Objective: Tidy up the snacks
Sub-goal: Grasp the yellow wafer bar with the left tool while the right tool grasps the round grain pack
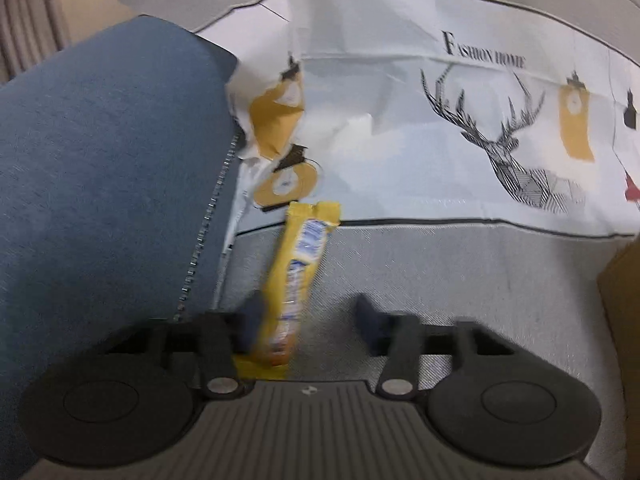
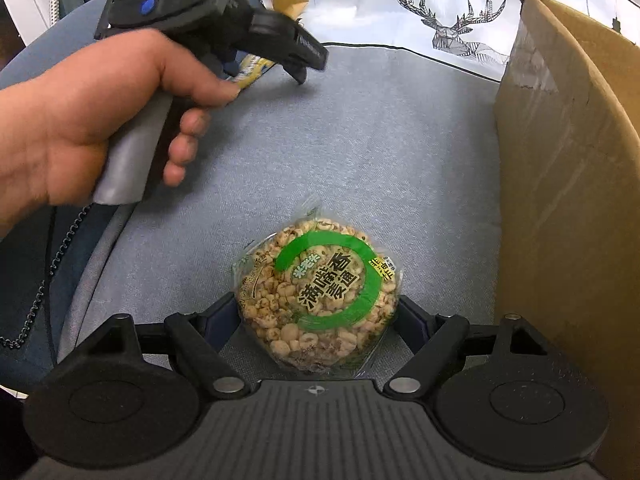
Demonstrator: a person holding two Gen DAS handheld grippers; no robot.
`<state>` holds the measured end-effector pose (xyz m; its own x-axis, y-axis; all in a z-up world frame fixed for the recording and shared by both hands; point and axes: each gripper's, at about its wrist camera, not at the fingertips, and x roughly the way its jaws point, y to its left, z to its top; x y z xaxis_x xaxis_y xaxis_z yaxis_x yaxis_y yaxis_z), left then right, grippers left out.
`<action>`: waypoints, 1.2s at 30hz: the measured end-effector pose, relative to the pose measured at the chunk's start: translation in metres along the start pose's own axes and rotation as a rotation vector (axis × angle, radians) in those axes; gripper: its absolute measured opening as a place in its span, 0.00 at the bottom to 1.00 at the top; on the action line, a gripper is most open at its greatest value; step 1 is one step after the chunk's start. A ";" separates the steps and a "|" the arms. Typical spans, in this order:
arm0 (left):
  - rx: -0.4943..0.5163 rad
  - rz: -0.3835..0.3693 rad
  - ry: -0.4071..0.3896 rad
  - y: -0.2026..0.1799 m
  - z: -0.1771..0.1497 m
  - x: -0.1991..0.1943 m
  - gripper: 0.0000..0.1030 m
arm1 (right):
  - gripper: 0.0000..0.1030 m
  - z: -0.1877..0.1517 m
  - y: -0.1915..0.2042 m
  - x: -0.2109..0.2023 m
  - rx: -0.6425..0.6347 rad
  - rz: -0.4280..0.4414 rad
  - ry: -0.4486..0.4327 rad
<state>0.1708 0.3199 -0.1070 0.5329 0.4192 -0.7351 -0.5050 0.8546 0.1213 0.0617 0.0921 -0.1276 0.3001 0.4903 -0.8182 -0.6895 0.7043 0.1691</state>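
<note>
A long yellow snack bar [image 1: 298, 268] lies on the grey seat fabric [image 1: 460, 280], one end inside my left gripper [image 1: 310, 320]. It rests against the left finger; the right finger stands clear of it, so the jaws are open. The right wrist view shows that gripper [image 2: 272, 68] in a person's hand [image 2: 80, 120], over the same bar [image 2: 252, 70]. My right gripper [image 2: 318, 312] is shut on a round clear pack of puffed grain cake [image 2: 320, 296] with a green ring label, a pad against each side.
An open cardboard box [image 2: 568, 168] stands at the right, its corner also in the left wrist view [image 1: 624, 300]. A blue cushion [image 1: 100, 160] lies left of the bar. A white cloth with a deer print [image 1: 440, 120] covers the back.
</note>
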 end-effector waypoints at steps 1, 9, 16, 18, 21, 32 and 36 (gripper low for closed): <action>-0.017 -0.010 0.001 0.003 0.001 -0.001 0.15 | 0.81 0.000 0.000 0.000 -0.001 0.001 0.000; -0.011 -0.005 -0.060 0.010 0.001 -0.012 0.44 | 0.81 0.003 -0.001 0.003 0.000 0.009 -0.001; 0.042 0.010 -0.013 -0.004 -0.006 0.005 0.66 | 0.81 0.001 -0.001 0.002 -0.003 0.012 -0.003; -0.011 -0.011 -0.008 0.004 -0.004 0.008 0.65 | 0.81 0.000 -0.001 0.002 0.000 0.014 -0.004; -0.015 -0.018 -0.030 0.003 -0.006 0.011 0.53 | 0.81 0.001 -0.002 0.002 0.006 0.017 -0.003; -0.151 -0.198 0.009 0.011 0.004 -0.017 0.16 | 0.81 0.000 -0.001 0.001 -0.008 0.008 -0.017; -0.187 -0.250 0.037 0.015 -0.005 -0.040 0.16 | 0.80 0.001 -0.001 -0.004 -0.009 -0.004 -0.045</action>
<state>0.1386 0.3142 -0.0786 0.6332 0.1885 -0.7507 -0.4788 0.8574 -0.1886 0.0623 0.0901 -0.1242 0.3321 0.5106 -0.7931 -0.6944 0.7014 0.1608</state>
